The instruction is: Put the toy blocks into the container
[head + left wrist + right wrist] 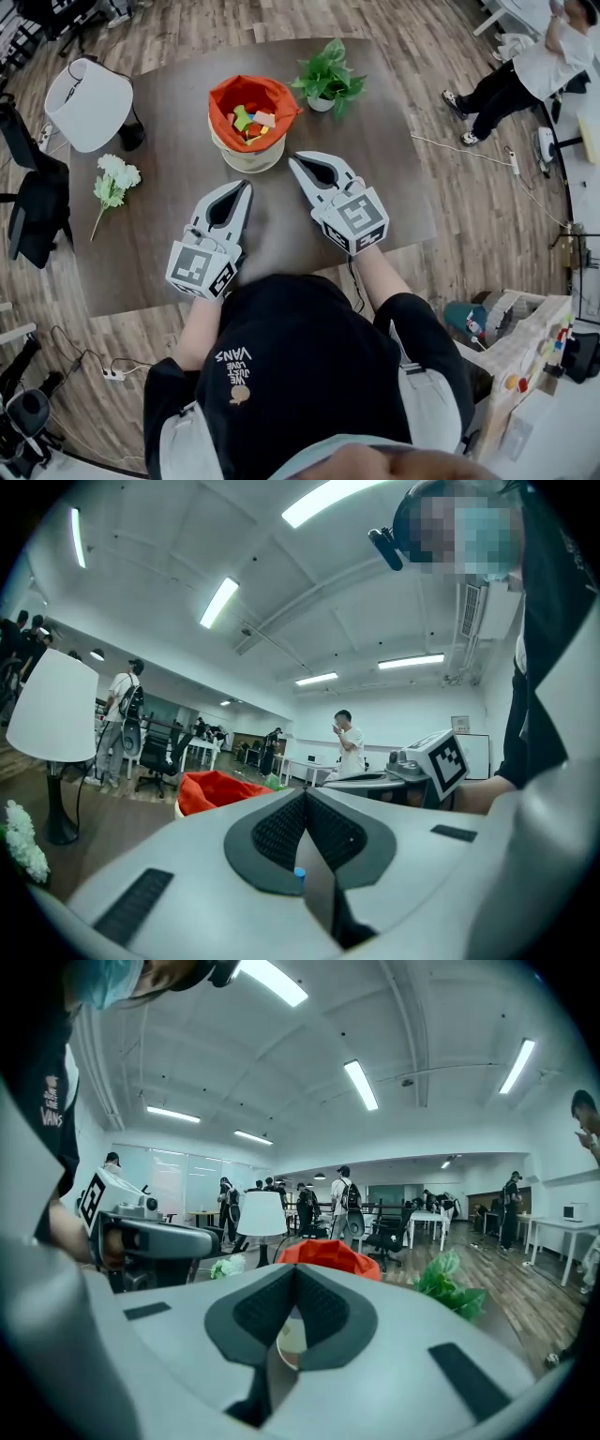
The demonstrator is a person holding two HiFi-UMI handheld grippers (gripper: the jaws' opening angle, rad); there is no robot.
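Dark table [159, 246]; on it container [246, 159], potted plant [328, 80], white flower [113, 181], lamp [89, 103].

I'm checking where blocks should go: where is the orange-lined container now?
In the head view, the orange-lined container stands on the far middle of the table, just left of the potted plant.

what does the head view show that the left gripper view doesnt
Only the head view: the toy blocks inside the container. Only the left gripper view: the ceiling lights and a person with a backpack. Both: the container, the white lamp, the white flower, the left gripper and the right gripper.
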